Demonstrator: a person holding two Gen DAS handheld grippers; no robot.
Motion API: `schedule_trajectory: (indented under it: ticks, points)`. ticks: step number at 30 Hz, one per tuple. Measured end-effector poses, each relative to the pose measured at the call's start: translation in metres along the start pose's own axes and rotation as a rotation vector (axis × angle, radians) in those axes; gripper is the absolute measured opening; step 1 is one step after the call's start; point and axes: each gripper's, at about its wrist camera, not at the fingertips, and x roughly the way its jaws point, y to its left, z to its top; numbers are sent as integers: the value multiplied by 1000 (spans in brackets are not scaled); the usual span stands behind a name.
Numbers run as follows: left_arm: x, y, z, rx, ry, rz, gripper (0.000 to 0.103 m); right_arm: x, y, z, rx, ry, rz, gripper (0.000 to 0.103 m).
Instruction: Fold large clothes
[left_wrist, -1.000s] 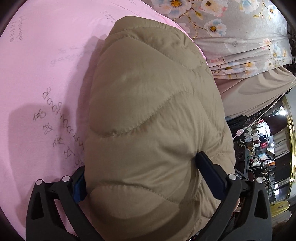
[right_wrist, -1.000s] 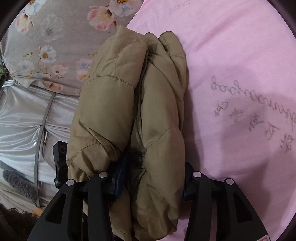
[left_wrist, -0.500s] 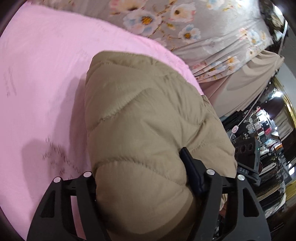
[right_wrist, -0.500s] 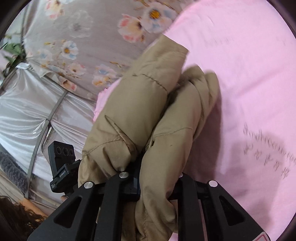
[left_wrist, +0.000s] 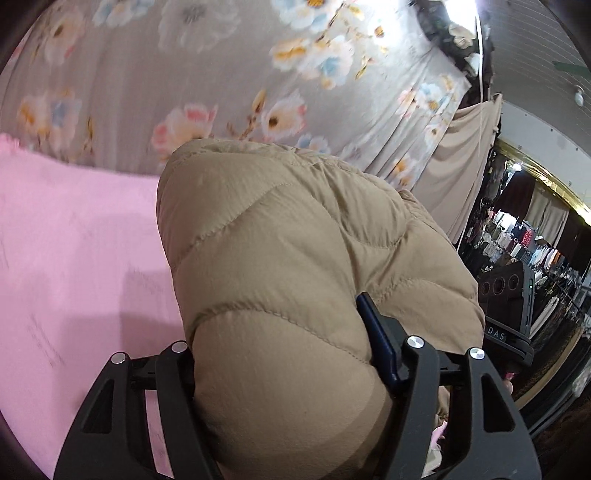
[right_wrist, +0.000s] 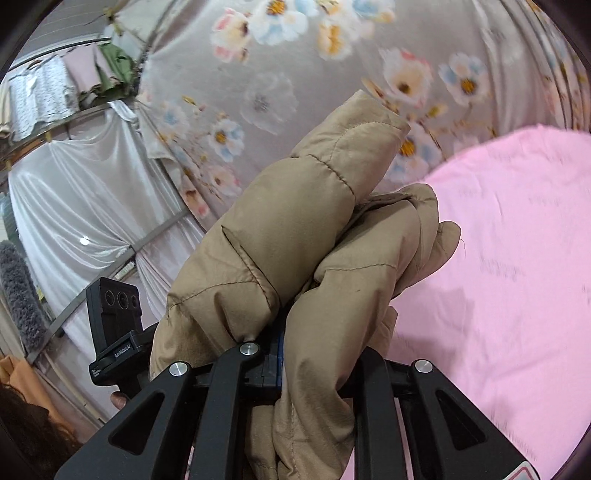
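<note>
A: Starting close in, what is the left gripper (left_wrist: 284, 369) doing?

B: It is clamping a thick quilted roll of the tan puffer jacket (left_wrist: 295, 266). The padding is bulging out between and over the jaws, so they are closing on a fat bundle, not a thin edge. I judge that is because the jacket is already folded into layers and a wide bite is keeping them together.

A: And the right gripper (right_wrist: 314, 354)?

B: It is pinching the other end of the jacket (right_wrist: 295, 251), with its jaws squeezing a narrower wad. Two folded lobes are sticking up past the fingers, one flat, one crumpled.

A: Where is the jacket sitting?

B: It is hanging between the two tools, and it appears raised above the pink sheet (left_wrist: 74, 251), which is lying beyond and beside it; I cannot tell whether its underside is touching.

A: How are the hands angling?

B: Both are tilting forward and upward, so each camera is looking past the bundle at the floral curtain (right_wrist: 332, 55) behind. Far right in the left view, racks of clothes (left_wrist: 535, 243) are showing; far left in the right view, a white drape (right_wrist: 74, 177) is hanging.
</note>
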Motion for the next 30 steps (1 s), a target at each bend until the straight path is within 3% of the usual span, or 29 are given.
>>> schedule_trajectory:
  ticks: [7,15,22,30]
  points:
    - [-13,5,46,89,-120,26,64,22,14,48,-93,-72,42,15]
    - [-13,37,86,142,-218,36,64,70,22,86,-149,-116,73,15]
    - [17,88,105,124,-216,55,64,140,3,93,-141,-94,67,15]
    - [75,161,99,70,-151,77,64,226,-42,77,-97,-17,22,15]
